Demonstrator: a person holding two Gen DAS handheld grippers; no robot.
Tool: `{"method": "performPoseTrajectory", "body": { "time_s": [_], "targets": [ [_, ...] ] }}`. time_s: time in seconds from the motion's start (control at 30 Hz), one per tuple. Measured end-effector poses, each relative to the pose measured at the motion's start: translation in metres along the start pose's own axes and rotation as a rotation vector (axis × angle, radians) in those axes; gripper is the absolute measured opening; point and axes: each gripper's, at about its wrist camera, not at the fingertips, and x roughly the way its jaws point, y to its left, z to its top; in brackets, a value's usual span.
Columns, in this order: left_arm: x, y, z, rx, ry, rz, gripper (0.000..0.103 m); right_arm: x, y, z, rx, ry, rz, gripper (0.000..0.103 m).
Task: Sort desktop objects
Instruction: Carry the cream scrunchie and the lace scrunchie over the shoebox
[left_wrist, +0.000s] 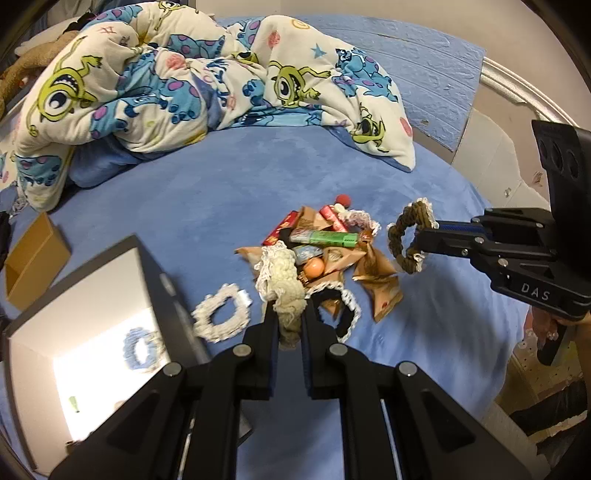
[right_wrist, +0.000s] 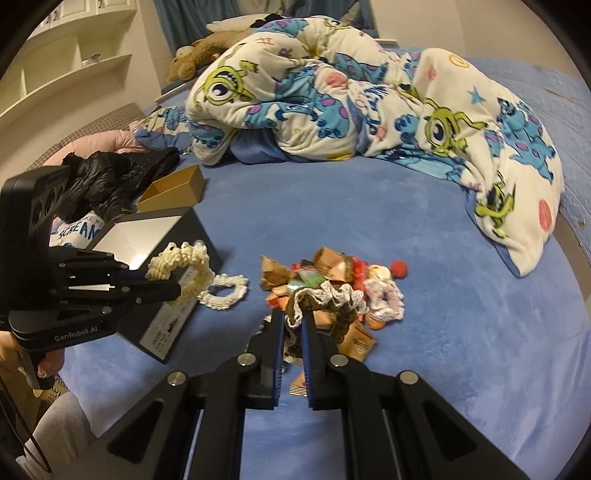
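On the right tongs (left_wrist: 421, 236) — "DAS"; left tongs (right_wrist: 177, 286) — "GenRobot.AI".

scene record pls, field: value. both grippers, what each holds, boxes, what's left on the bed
surface: blue bed sheet
left gripper: shut on cream scrunchie, lifted beside the dark box
right gripper: shut on brown scrunchie, over the pile
dark box: open, white inside, blue scrunchie in it
cardboard box: open, contents not visible
loose on sheet: white scrunchie, next to the dark box
snack pile: wrappers, packets, more scrunchies, unsorted
background: cartoon blanket
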Motion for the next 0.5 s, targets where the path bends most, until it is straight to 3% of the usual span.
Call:
{"method": "performPoseTrajectory", "body": {
  "time_s": [0.5],
  "targets": [
    [-0.072, 0.057, -0.039, -0.056, -0.004, 0.077, 0.011, -0.012, 0.077, 0.025, -0.084, -0.002, 0.025, 0.009]
  ]
}}
